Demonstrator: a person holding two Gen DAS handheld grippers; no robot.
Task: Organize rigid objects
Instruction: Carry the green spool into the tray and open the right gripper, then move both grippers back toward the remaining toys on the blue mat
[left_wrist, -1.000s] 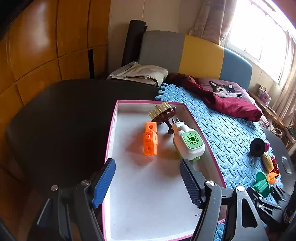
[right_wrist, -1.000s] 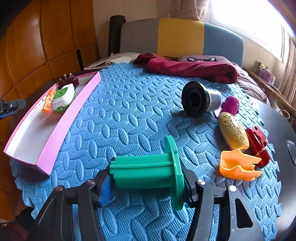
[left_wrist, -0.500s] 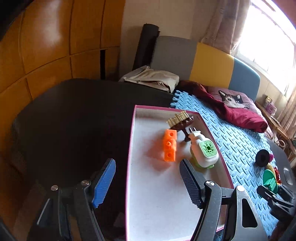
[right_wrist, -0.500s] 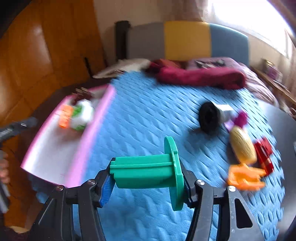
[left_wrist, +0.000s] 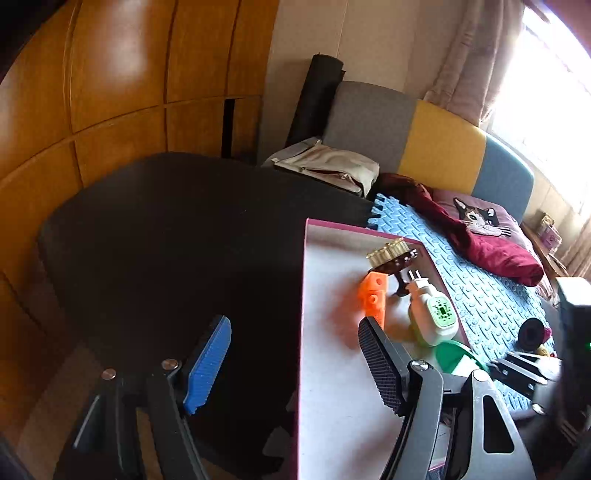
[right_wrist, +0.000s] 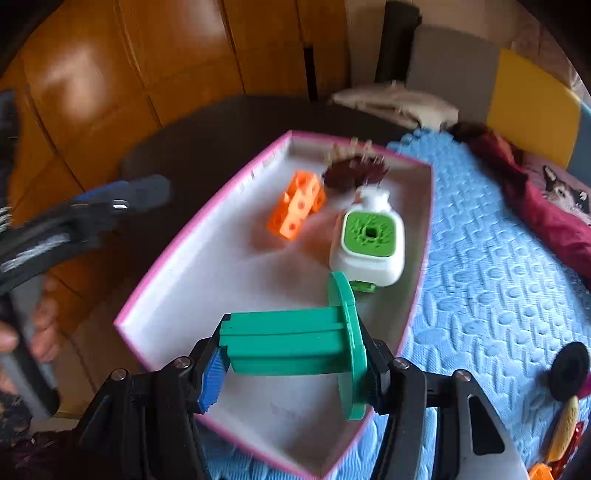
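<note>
Right gripper (right_wrist: 291, 373) pinches green flanged spool (right_wrist: 295, 345) above near end of pink-rimmed tray (right_wrist: 177, 236). Inside tray, far end: orange block (right_wrist: 297, 206), brown brush (right_wrist: 354, 171), white-green plug-in device (right_wrist: 369, 243), device closest to spool. Left gripper (left_wrist: 291, 363) spread, empty, straddling tray's left rim over dark table (left_wrist: 166, 240). Black cylinder (right_wrist: 569, 369) right of tray on blue mat (right_wrist: 498, 258); right-wrist view motion-blurred, mat-edge items cropped.
</note>
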